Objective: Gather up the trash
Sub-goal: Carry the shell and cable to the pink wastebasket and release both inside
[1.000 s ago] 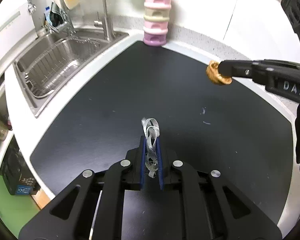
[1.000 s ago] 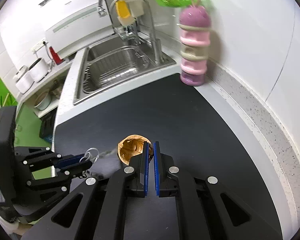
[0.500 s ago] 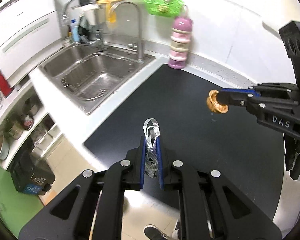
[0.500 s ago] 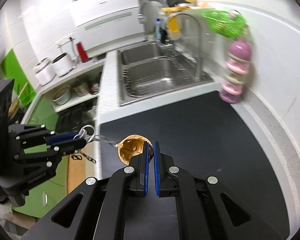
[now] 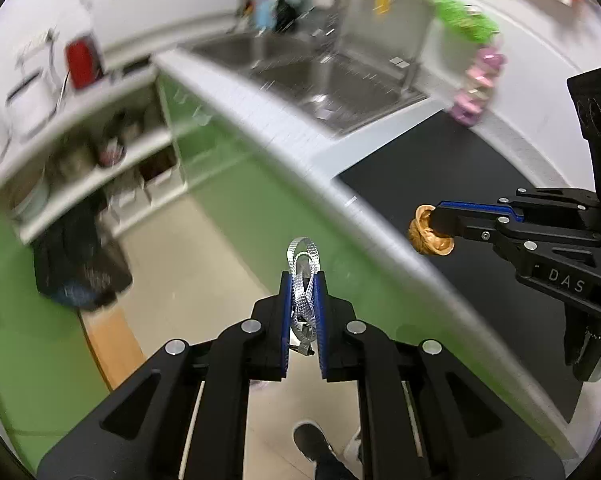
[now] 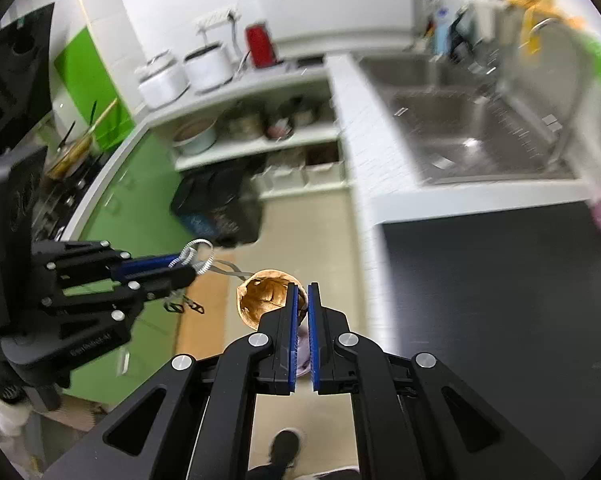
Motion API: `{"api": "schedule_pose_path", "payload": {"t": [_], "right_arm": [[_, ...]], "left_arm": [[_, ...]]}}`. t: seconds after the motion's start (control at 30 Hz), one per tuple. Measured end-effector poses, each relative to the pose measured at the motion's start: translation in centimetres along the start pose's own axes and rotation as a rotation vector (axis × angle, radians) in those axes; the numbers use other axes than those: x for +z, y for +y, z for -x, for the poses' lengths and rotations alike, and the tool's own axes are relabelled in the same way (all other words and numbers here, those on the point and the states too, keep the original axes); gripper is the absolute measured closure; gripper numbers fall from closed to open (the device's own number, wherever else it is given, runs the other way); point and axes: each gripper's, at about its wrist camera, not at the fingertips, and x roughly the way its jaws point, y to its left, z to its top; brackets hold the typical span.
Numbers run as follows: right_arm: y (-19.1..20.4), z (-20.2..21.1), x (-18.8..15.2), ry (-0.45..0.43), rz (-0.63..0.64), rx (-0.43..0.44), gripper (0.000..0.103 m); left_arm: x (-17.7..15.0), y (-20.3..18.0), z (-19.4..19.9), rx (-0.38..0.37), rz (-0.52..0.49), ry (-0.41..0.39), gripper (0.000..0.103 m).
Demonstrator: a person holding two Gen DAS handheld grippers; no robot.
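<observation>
From the left wrist view, our left gripper (image 5: 303, 294) squeezes a silver strap (image 5: 303, 280) between narrow jaws, out past the counter edge (image 5: 380, 224), above the floor (image 5: 188, 264). The strap is thin and could slip out and drop.

From the right wrist view, our right gripper (image 6: 303, 312) pinches a brown shell (image 6: 265, 298) by its rim, also over the floor. A small bump could knock it loose before we reach a bin, which we cannot pick out here.

A home kitchen.
Steel sink (image 6: 472, 140) in a white counter (image 6: 364, 152), rice cookers (image 6: 208, 66), shelved pots (image 6: 194, 134), green cabinets (image 6: 140, 184).
</observation>
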Motion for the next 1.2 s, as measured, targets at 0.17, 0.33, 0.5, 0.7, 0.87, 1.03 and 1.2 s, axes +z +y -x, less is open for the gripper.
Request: {"api": "schedule_pose_path", "payload": {"t": [0.17,0.33,0.5,0.7,0.87,1.03,1.2], "right_arm": [[2.6,-9.1,-1.1,0.083,0.018,0.022,0.099],[3.1,-18.8,-3.9,0.16,0.018,0.028,0.099],[2.5,-26.1,-7.4,0.216,0.009,0.017,0.099],[1.8,-31.6,-10.4,0.269,0.018,0.008,0.099],[2.0,-33.8,-11.0,0.292,0.029,0.012,0.099],[3.6,-35.1,-11.1,0.312,0.062,0.037,0.099],[5.9,-37.2,-11.3,0.345,0.102,0.067,0.099]], "left_arm": [[-4.7,5.8,-6.4,0.017,0.068,0.078,0.093],[-10.3,10.8,-16.2,0.006,0.152,0.164,0.093],[-14.5,13.6,-23.8,-0.017,0.192,0.21,0.093],[-18.1,16.3,-29.3,0.0,0.237,0.225,0.043],[-19.4,17.8,-30.0,0.002,0.254,0.214,0.01],[-20.0,19.1,-27.9,0.029,0.29,0.203,0.003],[-20.6,20.7,-25.0,0.066,0.32,0.197,0.003]]}}
